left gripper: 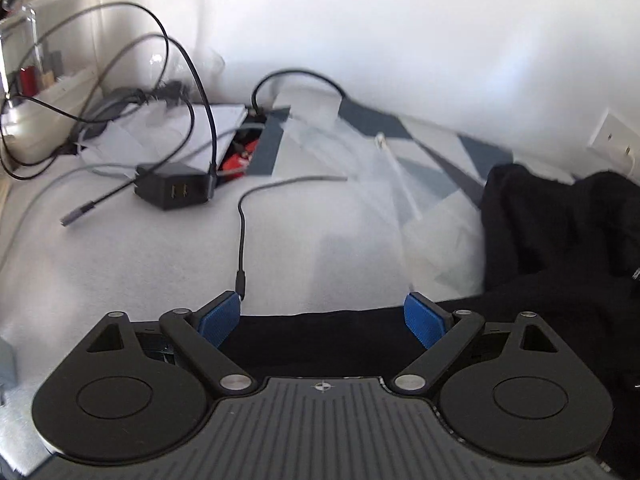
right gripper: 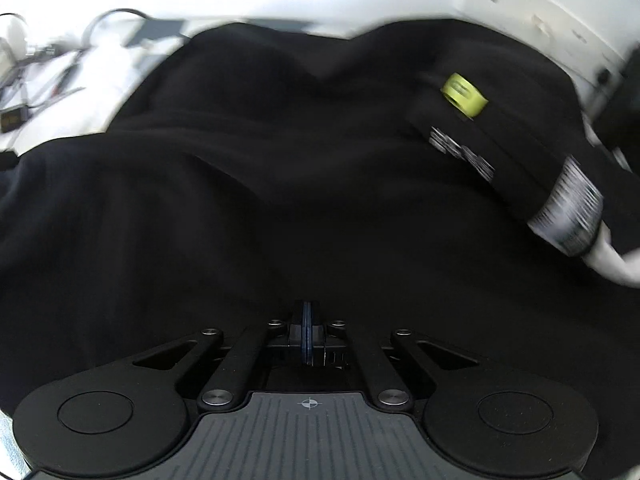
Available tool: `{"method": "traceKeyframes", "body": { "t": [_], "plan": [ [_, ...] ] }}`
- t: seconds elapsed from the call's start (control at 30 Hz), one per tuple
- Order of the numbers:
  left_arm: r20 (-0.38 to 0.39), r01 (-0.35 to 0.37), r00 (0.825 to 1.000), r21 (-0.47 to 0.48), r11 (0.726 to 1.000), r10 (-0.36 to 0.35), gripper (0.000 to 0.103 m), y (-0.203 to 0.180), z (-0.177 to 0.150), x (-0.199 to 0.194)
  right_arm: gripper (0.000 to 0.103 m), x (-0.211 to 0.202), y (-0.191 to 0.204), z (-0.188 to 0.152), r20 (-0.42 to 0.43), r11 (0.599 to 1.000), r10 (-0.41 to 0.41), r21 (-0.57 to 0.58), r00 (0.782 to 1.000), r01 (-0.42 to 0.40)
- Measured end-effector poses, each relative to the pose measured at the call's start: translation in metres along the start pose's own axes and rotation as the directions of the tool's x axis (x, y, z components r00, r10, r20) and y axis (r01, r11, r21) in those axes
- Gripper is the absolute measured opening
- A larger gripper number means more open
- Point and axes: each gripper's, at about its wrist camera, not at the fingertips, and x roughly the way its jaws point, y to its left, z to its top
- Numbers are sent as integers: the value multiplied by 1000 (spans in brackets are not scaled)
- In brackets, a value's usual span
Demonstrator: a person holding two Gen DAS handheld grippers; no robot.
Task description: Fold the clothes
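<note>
Through the left wrist camera I see my left gripper with its jaws spread wide and nothing between the blue pads. They hang over the near edge of the black garment, which lies on a white bed and bunches up at the right. Further off lie a black charger, loose cables and clear plastic bags.

Through the right wrist camera, blurred, my right gripper has its jaws pressed together; I cannot tell whether cloth is caught between them. The black garment fills the view, and a yellow-green tag sits at upper right.
</note>
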Motion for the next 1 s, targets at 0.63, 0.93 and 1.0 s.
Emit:
{"method": "traceKeyframes", "body": {
  "t": [0.63, 0.93, 1.0],
  "plan": [
    [-97, 78, 992, 14, 997, -76, 69, -25, -74, -28, 47, 3, 59, 134, 188, 968, 247, -99, 950, -232],
    [-87, 29, 996, -75, 997, -35, 70, -25, -85, -35, 76, 53, 160, 198, 200, 880, 287, -441, 937, -176],
    [-83, 25, 996, -79, 997, -31, 70, -25, -86, -35, 67, 67, 172, 213, 210, 887, 237, -445, 949, -123]
  ]
}}
